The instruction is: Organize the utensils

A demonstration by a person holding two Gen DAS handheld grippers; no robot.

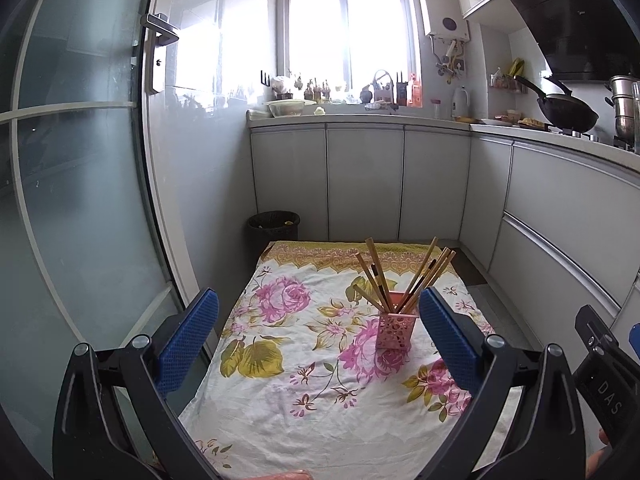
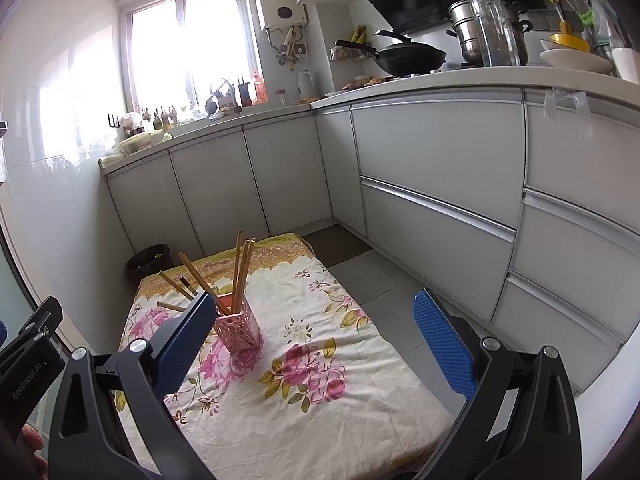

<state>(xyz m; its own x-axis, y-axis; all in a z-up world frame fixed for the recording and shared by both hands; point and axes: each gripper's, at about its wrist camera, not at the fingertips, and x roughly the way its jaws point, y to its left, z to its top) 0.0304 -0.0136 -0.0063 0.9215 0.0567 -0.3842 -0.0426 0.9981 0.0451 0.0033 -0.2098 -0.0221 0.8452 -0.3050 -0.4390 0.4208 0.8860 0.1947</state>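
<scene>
1. The pink holder [image 1: 395, 330] stood upright on the table's floral cloth [image 1: 320, 400], towards the far half of it, with the chopsticks [image 1: 400, 280] bunched inside and fanning out of its top.

2. From my left hand-held gripper [image 1: 320, 340] the holder lay ahead and to the right, just inside the right finger [image 1: 448, 344]. From my right hand-held gripper [image 2: 320, 344] it lay ahead and to the left, beside the left finger [image 2: 184, 344]. It sat roughly between the two; I could not tell which was nearer.

3. Both hand-held grippers were spread wide and held nothing.

4. The chopsticks' long axes ran mostly up and outward, some leaning left, some right. One or two on the left leaned very low, and I could not tell whether they rested in the holder or on the cloth behind it.

5. Judging by this, little looked left loose on the cloth.

6. In the right view my left finger covered the holder's near-left corner and the lower ends of the leaning sticks. The cloth's near edge was cut off by the gripper frames in both views.
</scene>
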